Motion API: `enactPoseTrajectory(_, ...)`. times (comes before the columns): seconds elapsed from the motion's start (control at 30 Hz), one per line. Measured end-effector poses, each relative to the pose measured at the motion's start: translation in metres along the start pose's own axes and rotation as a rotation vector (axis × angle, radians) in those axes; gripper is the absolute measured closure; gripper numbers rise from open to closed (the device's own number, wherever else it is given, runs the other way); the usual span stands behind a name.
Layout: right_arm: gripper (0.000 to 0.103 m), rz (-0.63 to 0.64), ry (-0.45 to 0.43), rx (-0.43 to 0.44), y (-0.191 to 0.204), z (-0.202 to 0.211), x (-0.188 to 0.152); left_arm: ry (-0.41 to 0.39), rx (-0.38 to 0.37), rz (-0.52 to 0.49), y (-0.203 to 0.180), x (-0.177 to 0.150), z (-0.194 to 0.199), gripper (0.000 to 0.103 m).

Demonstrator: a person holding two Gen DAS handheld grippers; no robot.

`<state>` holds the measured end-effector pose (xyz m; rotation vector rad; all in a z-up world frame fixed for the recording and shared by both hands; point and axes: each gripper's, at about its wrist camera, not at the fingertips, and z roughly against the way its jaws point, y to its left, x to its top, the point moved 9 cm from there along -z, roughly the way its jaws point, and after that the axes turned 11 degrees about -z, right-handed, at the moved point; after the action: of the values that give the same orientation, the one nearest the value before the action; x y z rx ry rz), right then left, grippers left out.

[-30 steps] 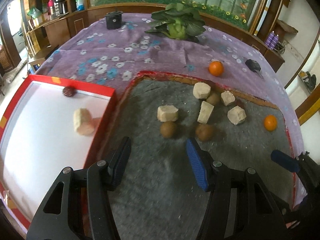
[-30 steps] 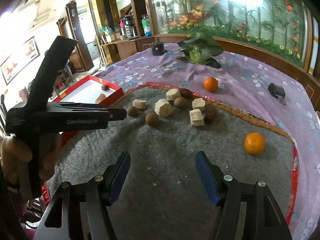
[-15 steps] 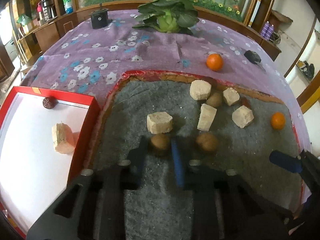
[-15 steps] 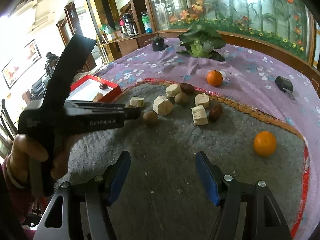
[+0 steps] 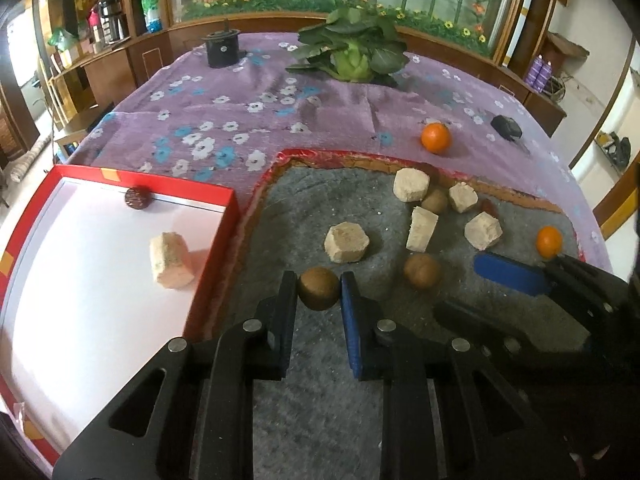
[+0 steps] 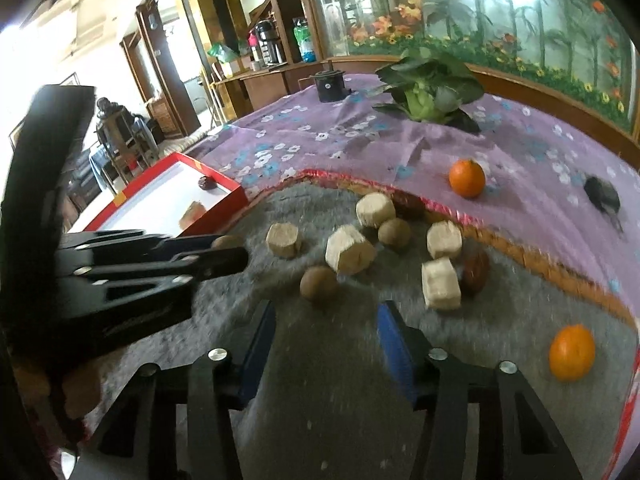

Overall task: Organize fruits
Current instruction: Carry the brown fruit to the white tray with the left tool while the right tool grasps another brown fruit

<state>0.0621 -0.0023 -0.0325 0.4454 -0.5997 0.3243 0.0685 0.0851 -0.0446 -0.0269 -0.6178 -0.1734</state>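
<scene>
Grey felt covers the mat [image 5: 304, 200] under both of your tools, and on it your left gripper [image 5: 319, 294] is clamped on a brown kiwi [image 5: 319, 288], one pad pressed against each side of the fruit, just beside the red wall of the tray [image 5: 224, 248]. From the right wrist view that kiwi [image 6: 227, 242] shows only as a sliver past the tip of the left gripper [image 6: 224, 254]. Your right gripper [image 6: 326, 334] hovers with its jaws apart and nothing between them, low over the felt, with a second kiwi [image 6: 319, 284] lying just ahead of the gap; in the left wrist view that same fruit [image 5: 422, 271] sits near the blue pad of the right gripper [image 5: 506, 274], not touching it. Inside the white floor of the tray lie a pale cut block [image 5: 170, 260] and a small dark round fruit [image 5: 137, 198] against the far wall. Five more pale blocks are scattered on the felt, the nearest [image 5: 346, 242] just beyond the held kiwi, with a third kiwi [image 5: 435, 200] tucked among the farther ones. One orange [image 5: 549, 241] rests at the right edge of the mat and another orange [image 5: 435, 138] sits on the purple flowered cloth [image 5: 240, 120], well apart from the blocks. A leafy green vegetable [image 5: 352, 56] and a black pot [image 5: 222, 50] stand at the far side of the cloth.
</scene>
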Motion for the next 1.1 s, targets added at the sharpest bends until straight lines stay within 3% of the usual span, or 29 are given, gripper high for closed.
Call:
enactPoseTrajectory(0.1,0.059,-0.004,0.009,0.009,0.003,-0.01,0.006,0.0,0.008,0.008,0.004,-0.002,0.002,0.082)
enactPoseTrajectory(0.27,0.081,0.027,0.06,-0.028,0.005,-0.027,-0.001,0.012,0.005,0.015,0.006,-0.007,0.002,0.082)
enactPoseTrajectory(0.63,0.081,0.005,0.016,-0.006,0.01,0.009,-0.003,-0.016,0.036,0.013,0.013,-0.01,0.021,0.082)
enactPoseTrajectory(1.1,0.081,0.068,-0.003,0.013,0.05,0.032,-0.01,-0.052,0.073,0.0,0.017,-0.017,0.05,0.082)
